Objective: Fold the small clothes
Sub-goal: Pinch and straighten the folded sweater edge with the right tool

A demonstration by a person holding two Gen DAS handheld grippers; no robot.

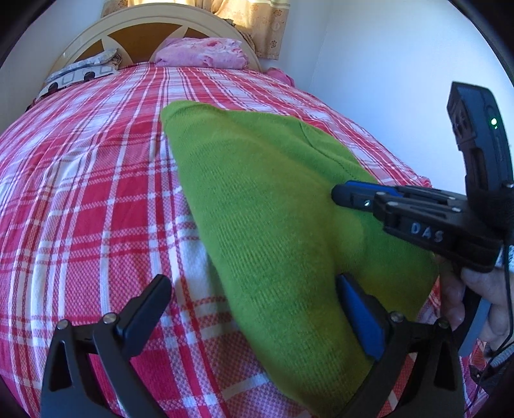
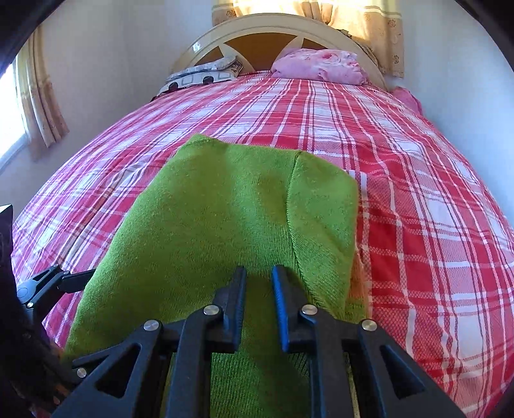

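A green knitted garment (image 1: 266, 199) lies folded into a long shape on the red and white plaid bedspread (image 1: 80, 199). My left gripper (image 1: 253, 289) is open, wide apart, with its near edge between the fingers. My right gripper (image 1: 337, 194) comes in from the right, low over the garment, its fingers close together. In the right wrist view the garment (image 2: 225, 205) stretches away with a folded flap on its right side. The right gripper (image 2: 258, 283) sits over its near end, fingers narrowly apart with green knit between them; whether they pinch it is unclear.
A pink pillow (image 2: 321, 66) and a patterned grey pillow (image 2: 202, 75) lie against the cream headboard (image 2: 266, 29). Yellow curtains (image 2: 369, 29) hang behind. A white wall (image 1: 385, 64) runs along the bed's right side. The left gripper's arm (image 2: 51, 279) shows at left.
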